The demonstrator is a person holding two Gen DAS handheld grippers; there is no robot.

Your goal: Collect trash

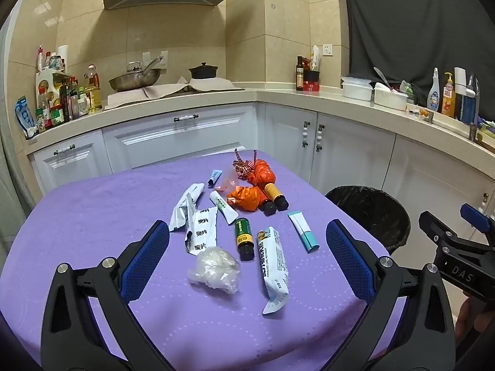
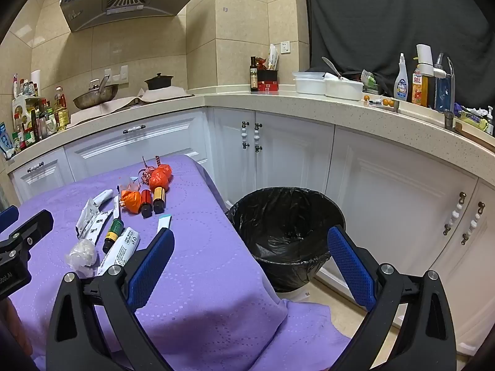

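1. The left claw (image 1: 247,256) stands wide open with nothing between its blue pads (image 1: 145,259); it hangs over the near part of the tabletop (image 1: 77,216), which has a purple cloth.
2. The right claw (image 2: 250,262) is just as wide and empty. It sits over the cloth's right edge, with the bin (image 2: 284,232) showing between its fingers.
3. Just beyond the left claw lies the trash: a clear wad (image 1: 216,269), a white pouch (image 1: 273,269), a green vial (image 1: 243,238), a torn white wrapper (image 1: 198,225) and a teal-ended tube (image 1: 303,230).
4. Farther back are a white tube (image 1: 223,207), a small blue tube (image 1: 214,177), orange bags (image 1: 247,199), two brown vials (image 1: 273,199) and a checked ribbon (image 1: 241,165).
5. All of it is on the cloth — none in the bin that can be seen.
6. The left view spreads the trash out plainly, but shows only the bin's rim (image 1: 368,213) past the tabletop's right edge.
7. The right view shows the bin's black liner and the floor beside it; there the trash is squeezed to the left, and its own left finger hides part of the teal tube and the pouch.
8. Each view catches the other claw at its edge — cut off.
9. Print on the wrappers is too small to read.
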